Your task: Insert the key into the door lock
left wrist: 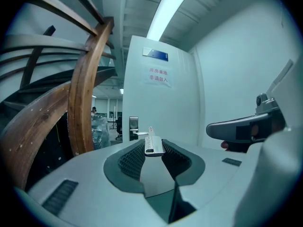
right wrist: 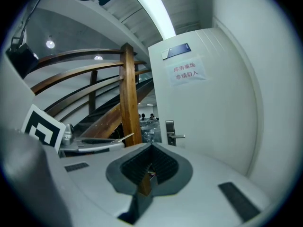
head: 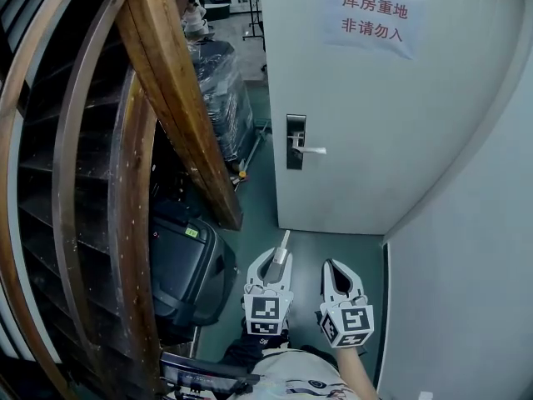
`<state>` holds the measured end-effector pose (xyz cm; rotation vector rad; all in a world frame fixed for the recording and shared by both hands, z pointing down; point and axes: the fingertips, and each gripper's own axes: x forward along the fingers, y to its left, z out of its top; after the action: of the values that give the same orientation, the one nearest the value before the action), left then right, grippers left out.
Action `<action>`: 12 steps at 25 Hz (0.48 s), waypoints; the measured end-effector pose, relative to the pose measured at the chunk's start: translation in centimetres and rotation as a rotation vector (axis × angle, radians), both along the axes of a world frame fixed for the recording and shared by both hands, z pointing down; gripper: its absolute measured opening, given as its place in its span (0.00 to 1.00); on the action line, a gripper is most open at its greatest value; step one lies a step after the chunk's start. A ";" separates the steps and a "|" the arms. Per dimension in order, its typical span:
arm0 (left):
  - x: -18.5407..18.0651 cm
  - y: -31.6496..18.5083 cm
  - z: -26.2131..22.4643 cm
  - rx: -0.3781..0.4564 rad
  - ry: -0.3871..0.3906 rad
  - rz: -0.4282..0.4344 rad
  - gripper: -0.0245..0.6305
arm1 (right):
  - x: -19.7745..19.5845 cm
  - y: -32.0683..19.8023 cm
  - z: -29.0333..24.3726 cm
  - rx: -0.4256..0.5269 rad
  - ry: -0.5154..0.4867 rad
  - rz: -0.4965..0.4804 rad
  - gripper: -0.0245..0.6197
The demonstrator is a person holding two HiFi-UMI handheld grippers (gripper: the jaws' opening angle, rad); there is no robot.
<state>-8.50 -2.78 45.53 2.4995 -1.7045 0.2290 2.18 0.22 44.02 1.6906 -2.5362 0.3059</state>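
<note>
A white door [head: 391, 123] stands ahead with a dark lock plate and silver lever handle [head: 296, 142], also seen as the lock plate [left wrist: 134, 128] and lock plate [right wrist: 169, 132] in the gripper views. My left gripper [head: 279, 261] is shut on a silver key [head: 283, 247], whose blade sticks out forward past the jaws; the key [left wrist: 153, 142] points toward the lock but is well short of it. My right gripper [head: 337, 273] hangs beside the left one, jaws closed with nothing between them. Both grippers are low, near the person's body.
A curved wooden stair rail [head: 166, 82] and stair structure fill the left. A dark wrapped case [head: 187, 265] sits on the floor below it. A paper sign [head: 371, 15] with red print is on the door. A white wall [head: 475, 223] closes the right side.
</note>
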 end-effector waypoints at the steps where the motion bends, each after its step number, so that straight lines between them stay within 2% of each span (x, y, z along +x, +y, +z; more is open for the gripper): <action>1: -0.2 -0.5 0.3 -0.007 -0.001 0.003 0.22 | -0.2 -0.4 0.2 -0.006 0.002 0.002 0.05; 12: 0.5 -5.7 2.9 -0.075 0.006 0.018 0.22 | 1.2 -3.7 2.3 -0.069 0.030 0.044 0.05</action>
<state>-8.05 -8.52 48.44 2.4605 -1.6395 0.2816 3.33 -3.52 46.27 1.7141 -2.4412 0.3632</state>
